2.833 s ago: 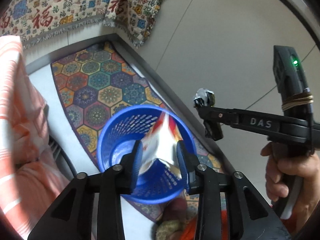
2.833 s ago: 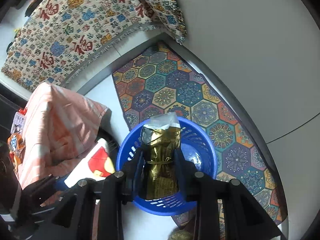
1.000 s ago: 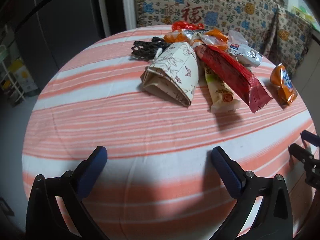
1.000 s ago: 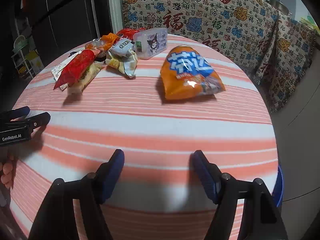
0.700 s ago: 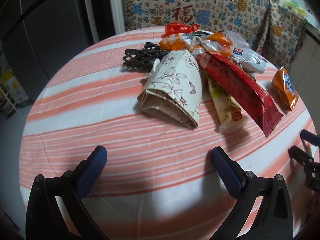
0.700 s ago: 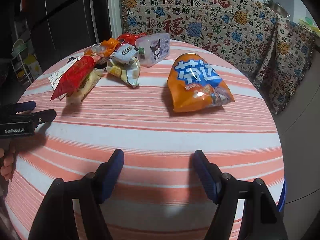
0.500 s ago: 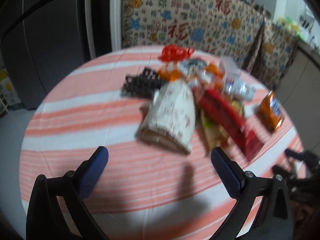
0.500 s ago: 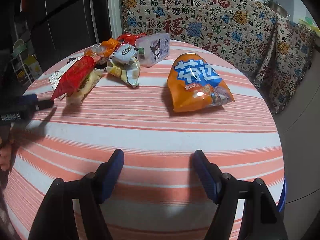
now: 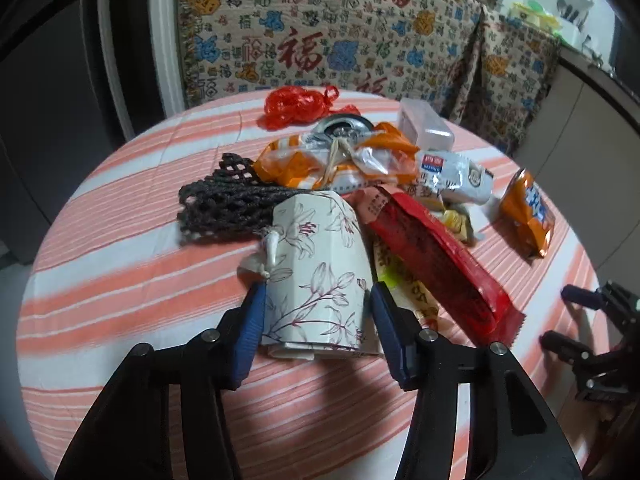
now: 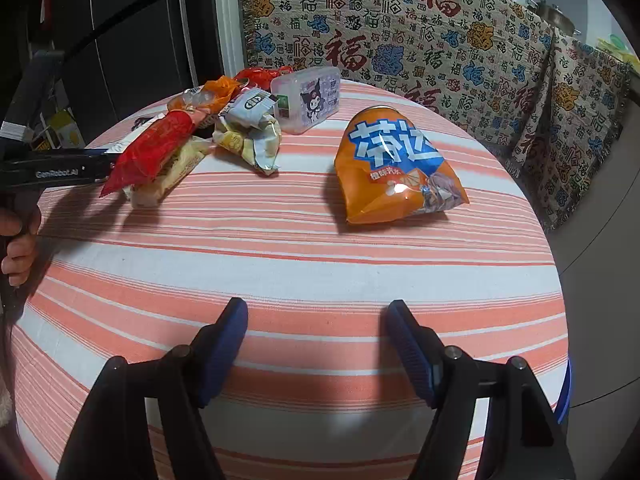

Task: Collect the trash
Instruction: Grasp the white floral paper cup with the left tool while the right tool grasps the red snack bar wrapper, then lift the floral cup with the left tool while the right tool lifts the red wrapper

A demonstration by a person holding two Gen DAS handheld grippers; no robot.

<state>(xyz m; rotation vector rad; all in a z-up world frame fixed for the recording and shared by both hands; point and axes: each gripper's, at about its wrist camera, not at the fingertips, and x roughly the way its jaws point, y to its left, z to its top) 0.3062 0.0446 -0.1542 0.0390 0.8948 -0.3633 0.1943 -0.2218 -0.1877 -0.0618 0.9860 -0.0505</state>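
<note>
The left gripper (image 9: 316, 316) has just been closing, its fingers (image 9: 251, 320) pinching the sides of a folded paper bag (image 9: 318, 268); the right gripper (image 10: 318, 344) hangs with fingers spread.

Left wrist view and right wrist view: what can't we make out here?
- Left gripper, left wrist view: jaws have just been closing around the floral paper bag; actual pad contact unclear.
- Yellow wrapper, left wrist view: mostly covered by the red wrapper.
- Blue basket, right wrist view: only a rim sliver past the table edge.
- Floral paper bag, right wrist view: hidden behind the wrappers.
</note>
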